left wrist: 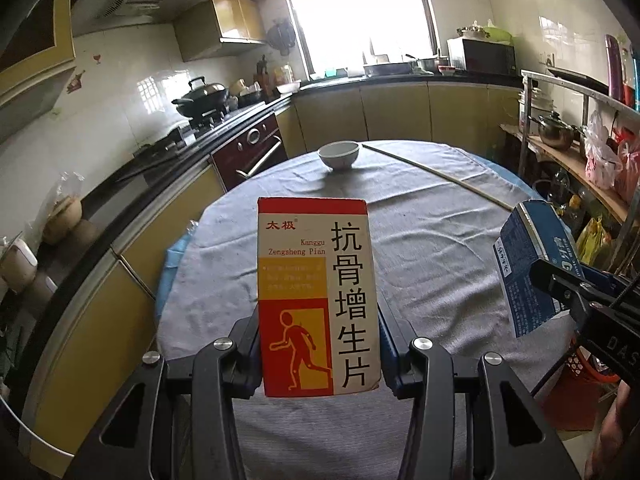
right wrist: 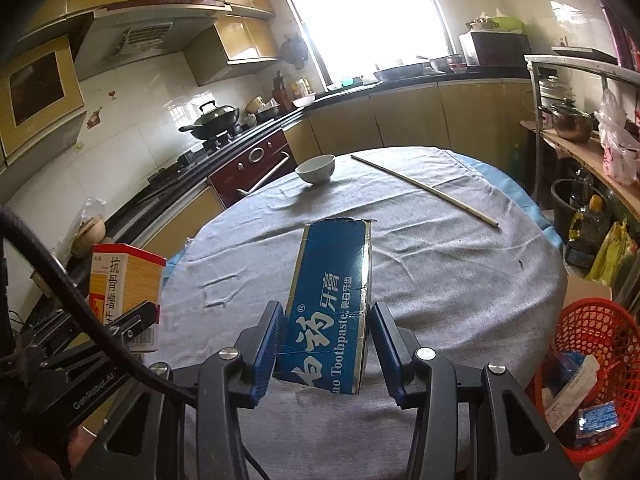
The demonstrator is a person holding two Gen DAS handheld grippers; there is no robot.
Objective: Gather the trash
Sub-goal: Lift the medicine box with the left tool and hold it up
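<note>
Bowl (right wrist: 316, 169) and chopstick (right wrist: 426, 189) sit far across your grey-clothed surface (right wrist: 440, 280), clear of both grippers. Your left gripper (left wrist: 318, 344) pinches the red-and-white medicine box (left wrist: 318, 296) upright above the cloth. Your right gripper (right wrist: 326, 346) pinches the torn blue toothpaste box (right wrist: 330, 304). Red basket (right wrist: 592, 364) stands right of the surface, trash inside.

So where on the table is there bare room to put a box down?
Most of the grey cloth is bare: the wide middle between the bowl, the chopstick and the near edge. The far rim is taken by the bowl and chopstick. Off the right edge sits the red basket, already holding trash. Both boxes are held above the cloth.
</note>
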